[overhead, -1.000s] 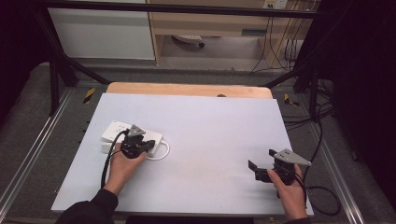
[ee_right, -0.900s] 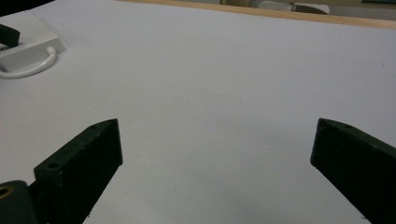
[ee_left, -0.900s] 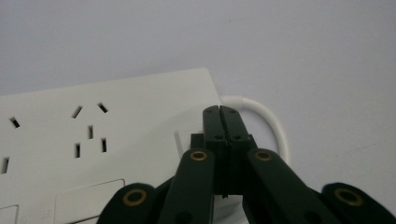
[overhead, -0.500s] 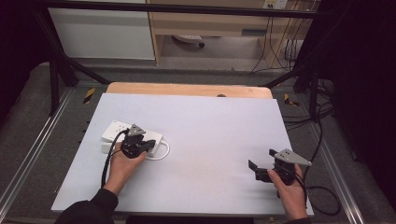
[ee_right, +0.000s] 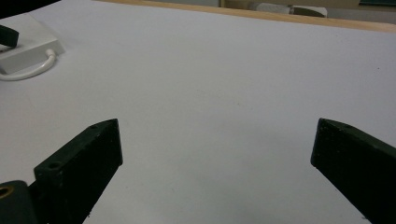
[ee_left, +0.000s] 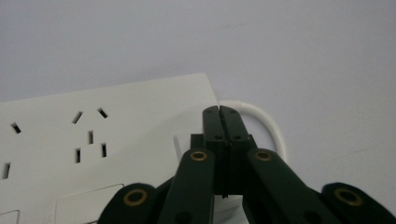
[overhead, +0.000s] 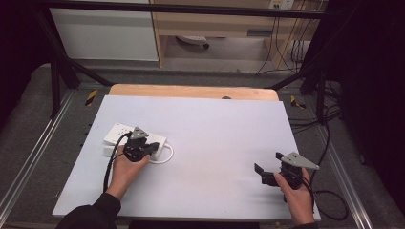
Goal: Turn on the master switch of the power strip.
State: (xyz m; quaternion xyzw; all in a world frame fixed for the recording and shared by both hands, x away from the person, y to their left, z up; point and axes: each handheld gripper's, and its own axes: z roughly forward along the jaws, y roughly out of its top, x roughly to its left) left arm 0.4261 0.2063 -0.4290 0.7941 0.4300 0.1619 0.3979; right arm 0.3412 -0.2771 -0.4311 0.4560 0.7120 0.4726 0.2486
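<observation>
A white power strip (overhead: pixel 116 133) lies on the left part of the pale table (overhead: pixel 215 129), with a white cable loop (overhead: pixel 167 156) at its near right end. My left gripper (overhead: pixel 151 147) rests over that end, jaws pressed together with nothing between them. In the left gripper view the shut gripper (ee_left: pixel 219 111) points at the power strip's (ee_left: pixel 93 135) corner, right beside the cable loop (ee_left: pixel 268 123). My right gripper (overhead: pixel 268 163) sits near the table's front right, open and empty. In the right gripper view its jaws (ee_right: pixel 217 126) stand wide apart above bare table.
A wooden edge (overhead: pixel 191 90) runs along the table's far side. Metal rails (overhead: pixel 28 157) flank the table. Black cables (overhead: pixel 329 200) trail off the right side. The power strip (ee_right: pixel 30 49) and cable loop (ee_right: pixel 28 72) lie far left in the right gripper view.
</observation>
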